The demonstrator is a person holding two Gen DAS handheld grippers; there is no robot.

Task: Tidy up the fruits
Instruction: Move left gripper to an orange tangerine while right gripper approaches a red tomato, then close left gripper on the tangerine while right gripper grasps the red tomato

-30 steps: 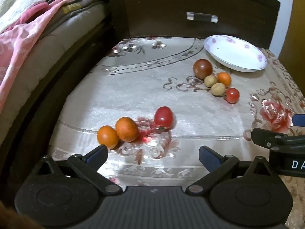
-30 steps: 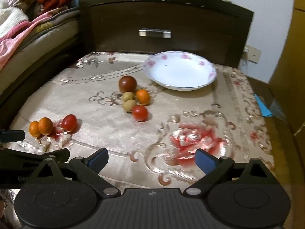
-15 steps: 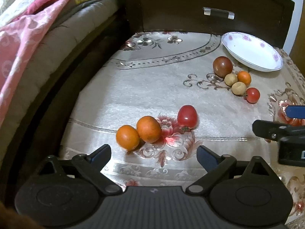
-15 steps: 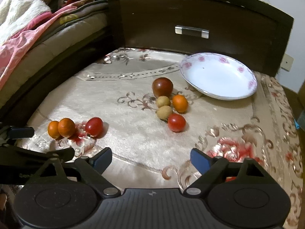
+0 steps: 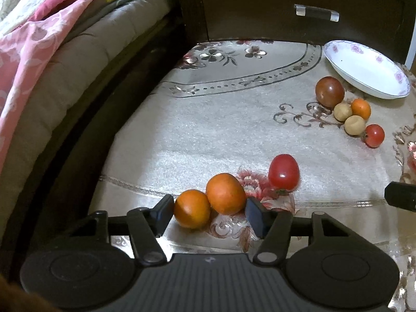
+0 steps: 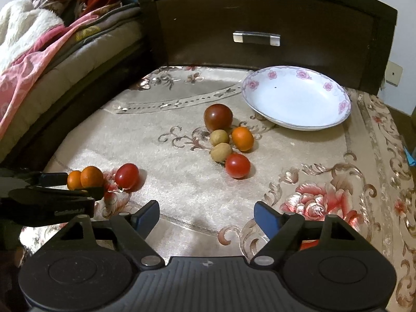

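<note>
Two oranges (image 5: 192, 208) (image 5: 225, 193) and a red tomato (image 5: 283, 172) lie together near the table's front left. My left gripper (image 5: 209, 217) is open, its fingers flanking both oranges low over the cloth; it also shows in the right wrist view (image 6: 75, 186). A second group lies further right: a dark tomato (image 6: 218, 117), two tan fruits (image 6: 219, 137) (image 6: 221, 152), a small orange (image 6: 242, 138) and a red tomato (image 6: 237, 165). A white flowered plate (image 6: 296, 98) is empty behind them. My right gripper (image 6: 206, 214) is open and empty above the cloth.
The table has a floral beige cloth (image 6: 182, 119). A dark wooden drawer front (image 6: 257, 23) stands at the back. A bed with pink blankets (image 5: 39, 52) runs along the left, with a dark gap beside the table edge.
My left gripper has moved forward and down to the two oranges, and its fingers have narrowed around them. My right gripper has moved forward and left toward the fruit group.
</note>
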